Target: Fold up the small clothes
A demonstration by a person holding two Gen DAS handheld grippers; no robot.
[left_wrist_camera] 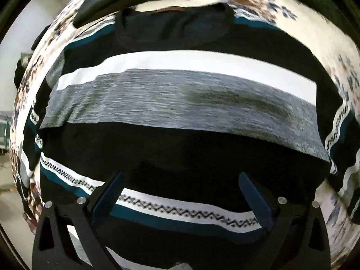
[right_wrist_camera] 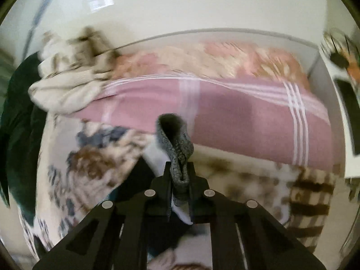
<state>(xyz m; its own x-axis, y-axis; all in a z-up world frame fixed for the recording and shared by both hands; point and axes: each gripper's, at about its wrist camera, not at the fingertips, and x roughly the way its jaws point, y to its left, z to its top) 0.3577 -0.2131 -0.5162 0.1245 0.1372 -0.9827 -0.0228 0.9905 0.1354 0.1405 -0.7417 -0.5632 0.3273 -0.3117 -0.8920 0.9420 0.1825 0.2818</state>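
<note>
In the left wrist view a small striped top lies flat on a floral bedcover, with black, white and heather-grey bands and its collar at the far side. My left gripper is open above the top's near black band, holding nothing. In the right wrist view my right gripper is shut on a bunched fold of heather-grey fabric, which sticks up between the fingers. Whether this fabric belongs to the striped top cannot be told.
In the right wrist view a pink blanket with white stripes lies across the bed, a peach floral cover behind it. A crumpled cream cloth sits at the left, a brown checked cloth at the right. A white wall stands behind.
</note>
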